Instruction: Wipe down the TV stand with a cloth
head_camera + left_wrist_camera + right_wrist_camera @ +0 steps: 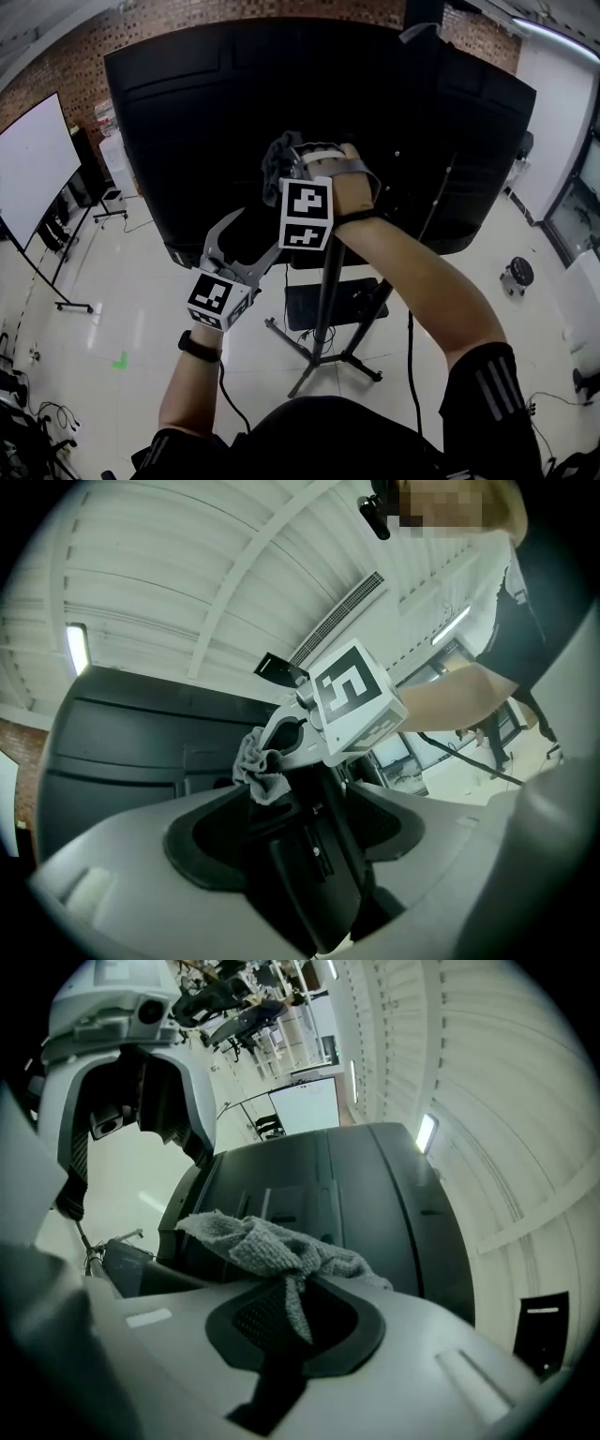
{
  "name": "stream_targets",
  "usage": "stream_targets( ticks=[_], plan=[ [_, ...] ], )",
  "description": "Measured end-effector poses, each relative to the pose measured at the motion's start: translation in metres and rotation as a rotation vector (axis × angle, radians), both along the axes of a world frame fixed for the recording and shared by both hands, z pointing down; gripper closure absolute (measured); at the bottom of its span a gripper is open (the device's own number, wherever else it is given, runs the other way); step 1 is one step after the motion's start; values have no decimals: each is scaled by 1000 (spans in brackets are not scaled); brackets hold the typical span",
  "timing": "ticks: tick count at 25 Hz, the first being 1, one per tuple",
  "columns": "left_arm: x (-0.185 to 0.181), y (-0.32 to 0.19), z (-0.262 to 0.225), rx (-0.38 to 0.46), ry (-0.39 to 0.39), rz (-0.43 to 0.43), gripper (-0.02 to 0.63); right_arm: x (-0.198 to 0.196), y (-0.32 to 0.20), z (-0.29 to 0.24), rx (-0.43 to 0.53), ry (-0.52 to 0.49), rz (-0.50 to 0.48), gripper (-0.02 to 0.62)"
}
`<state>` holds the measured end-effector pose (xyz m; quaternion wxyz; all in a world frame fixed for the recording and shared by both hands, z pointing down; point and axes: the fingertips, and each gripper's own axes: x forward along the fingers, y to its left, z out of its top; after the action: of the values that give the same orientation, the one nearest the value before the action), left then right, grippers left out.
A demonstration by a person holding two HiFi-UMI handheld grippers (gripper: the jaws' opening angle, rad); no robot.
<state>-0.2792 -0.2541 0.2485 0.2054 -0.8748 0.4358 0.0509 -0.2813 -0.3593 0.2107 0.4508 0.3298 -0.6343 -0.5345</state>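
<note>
A large black TV shows its back, mounted on a black stand pole with splayed legs. My right gripper is shut on a crumpled grey cloth and holds it against the TV's back near the middle. In the right gripper view the cloth bunches out of the shut jaws of the gripper. My left gripper stands open lower left, by the TV's bottom edge. From the left gripper view, the black column rises between its spread jaws, with the cloth above.
A black shelf plate sits on the stand below the TV. A whiteboard on wheels stands at the left, a small stool at the right. A cable hangs beside the pole.
</note>
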Motion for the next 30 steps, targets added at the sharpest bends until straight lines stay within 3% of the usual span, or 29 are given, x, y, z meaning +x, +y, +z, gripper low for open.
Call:
stream_targets(
  ticks=[7, 10, 15, 17, 23, 30],
  plan=[
    [13, -5, -3, 2, 7, 47, 262, 20, 0, -1, 52, 54, 54, 566],
    [15, -6, -3, -2, 8, 58, 262, 21, 9, -5, 53, 21, 31, 566],
    [0, -7, 2, -3, 10, 30, 262, -9, 47, -2, -143, -193, -118, 566],
    [-11, -7, 7, -10, 14, 2, 262, -25, 54, 8, -212, -231, -163, 566],
    [-38, -4, 33, -97, 26, -57, 262, -68, 49, 40, -234, -182, -212, 566],
    [-53, 2, 41, -111, 22, -83, 262, -84, 23, 71, -207, -67, -155, 566]
  ],
)
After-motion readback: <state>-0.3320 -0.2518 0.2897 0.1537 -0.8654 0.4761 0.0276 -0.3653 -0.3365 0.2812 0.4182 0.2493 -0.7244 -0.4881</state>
